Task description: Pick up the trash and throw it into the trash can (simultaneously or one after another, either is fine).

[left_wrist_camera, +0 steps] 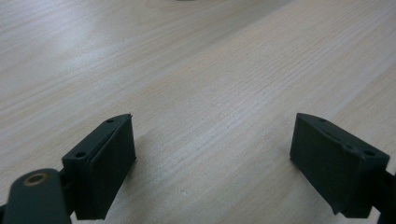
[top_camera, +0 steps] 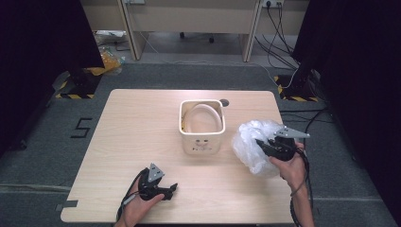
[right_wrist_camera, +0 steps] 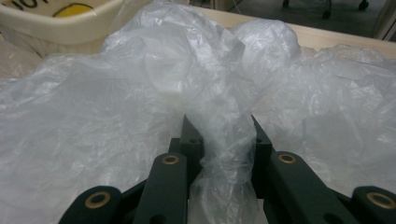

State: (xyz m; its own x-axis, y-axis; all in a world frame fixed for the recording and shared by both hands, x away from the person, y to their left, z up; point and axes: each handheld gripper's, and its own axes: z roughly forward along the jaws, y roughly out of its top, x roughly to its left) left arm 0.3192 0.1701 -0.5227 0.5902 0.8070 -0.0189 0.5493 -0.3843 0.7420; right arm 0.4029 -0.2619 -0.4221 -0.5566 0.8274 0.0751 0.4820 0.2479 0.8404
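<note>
Nearest the high camera, the left gripper (top_camera: 163,189) rests low on the wooden table (top_camera: 132,137), its jaws spread wide with nothing between them. Over at the table's right side, the right gripper (top_camera: 263,144) pinches a gathered fold of the crumpled clear plastic bag (top_camera: 253,142), which lies just beside the cream bin (top_camera: 202,124). Such film looks light, limp and slippery; a bunched twist, like the one now held, seems the surest place to grip.
</note>
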